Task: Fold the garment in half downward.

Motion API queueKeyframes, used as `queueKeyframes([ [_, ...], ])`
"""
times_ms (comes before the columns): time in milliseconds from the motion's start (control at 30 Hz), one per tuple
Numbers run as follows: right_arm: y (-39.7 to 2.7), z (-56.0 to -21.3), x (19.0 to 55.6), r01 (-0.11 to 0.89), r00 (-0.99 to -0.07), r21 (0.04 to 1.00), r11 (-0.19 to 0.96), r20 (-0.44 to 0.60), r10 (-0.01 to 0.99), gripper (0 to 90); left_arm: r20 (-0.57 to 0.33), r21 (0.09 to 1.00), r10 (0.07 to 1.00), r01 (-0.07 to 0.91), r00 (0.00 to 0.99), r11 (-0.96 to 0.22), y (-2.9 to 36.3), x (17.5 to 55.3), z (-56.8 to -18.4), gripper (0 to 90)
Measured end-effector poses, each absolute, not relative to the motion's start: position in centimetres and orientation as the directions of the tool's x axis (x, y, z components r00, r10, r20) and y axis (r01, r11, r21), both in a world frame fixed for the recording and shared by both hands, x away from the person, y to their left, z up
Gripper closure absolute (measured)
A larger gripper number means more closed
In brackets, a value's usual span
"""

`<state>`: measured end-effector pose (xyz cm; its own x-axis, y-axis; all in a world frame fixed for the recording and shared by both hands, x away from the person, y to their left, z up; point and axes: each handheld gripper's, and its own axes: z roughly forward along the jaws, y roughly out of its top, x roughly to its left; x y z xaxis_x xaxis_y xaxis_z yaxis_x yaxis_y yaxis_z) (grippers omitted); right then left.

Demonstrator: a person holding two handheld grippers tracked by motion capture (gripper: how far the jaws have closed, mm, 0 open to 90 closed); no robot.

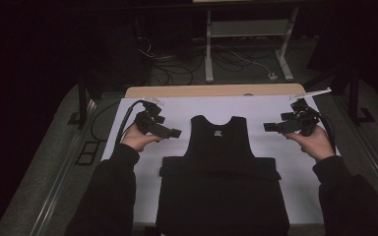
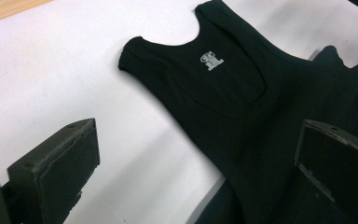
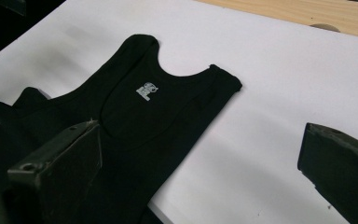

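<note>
While both my hands hover above the sheet, the black tank top [image 1: 220, 142] lies flat in the middle of the white sheet [image 1: 177, 110], neck end away from me, small pale label [image 2: 211, 60] inside the neckline. Its lower part sits on or merges with a wider slab of black cloth [image 1: 221, 201] reaching to my edge of the table; can't tell from the high view whether that's a second garment or the same one folded.

Left gripper [image 1: 174, 132]: held off the sheet just left of the top's shoulder strap, jaws spread wide, nothing between them. In the left gripper view one jaw is over bare sheet, the other over black cloth.

Right gripper [image 1: 267, 127]: mirror position, just right of the other strap, jaws also spread, empty. Right gripper view: one jaw over cloth, one over sheet.

Neither touches the fabric.

Surroundings: strip of bare wooden tabletop [image 1: 211, 91] beyond the sheet's far edge. On the floor behind, white metal frame legs [image 1: 209, 49] and a tangle of cables [image 1: 172, 66]. Dark floor both sides. Nothing lies between either gripper and the top; my sleeves [image 1: 110, 191] cover the sheet's near corners.
</note>
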<state>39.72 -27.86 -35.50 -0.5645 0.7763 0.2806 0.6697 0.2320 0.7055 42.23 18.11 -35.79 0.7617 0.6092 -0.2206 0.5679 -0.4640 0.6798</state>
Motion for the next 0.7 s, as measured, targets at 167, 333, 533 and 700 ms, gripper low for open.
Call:
queueKeyframes([
  [167, -27.5, -36.0, 40.2, 0.670, -0.565, 0.703, 0.237, 0.277, 0.778, 0.0, -0.220, 0.680, 0.612, 0.569, 0.760, -0.462, 17.8, 42.8, -36.0, 0.0],
  [333, -27.0, -36.6, 40.6, 0.676, -0.569, 0.694, 0.248, 0.276, 0.775, 0.0, -0.228, 0.682, 0.614, 0.574, 0.756, -0.453, 17.3, 43.2, -36.4, 0.0],
  [533, -26.5, -37.0, 41.0, 0.672, -0.580, 0.694, 0.258, 0.276, 0.767, 0.0, -0.242, 0.674, 0.612, 0.584, 0.753, -0.453, 16.8, 43.6, -37.3, 0.0],
  [700, -26.2, -37.5, 41.2, 0.674, -0.581, 0.694, 0.256, 0.283, 0.763, 0.0, -0.254, 0.663, 0.598, 0.587, 0.760, -0.465, 15.9, 43.7, -38.1, 0.0],
])
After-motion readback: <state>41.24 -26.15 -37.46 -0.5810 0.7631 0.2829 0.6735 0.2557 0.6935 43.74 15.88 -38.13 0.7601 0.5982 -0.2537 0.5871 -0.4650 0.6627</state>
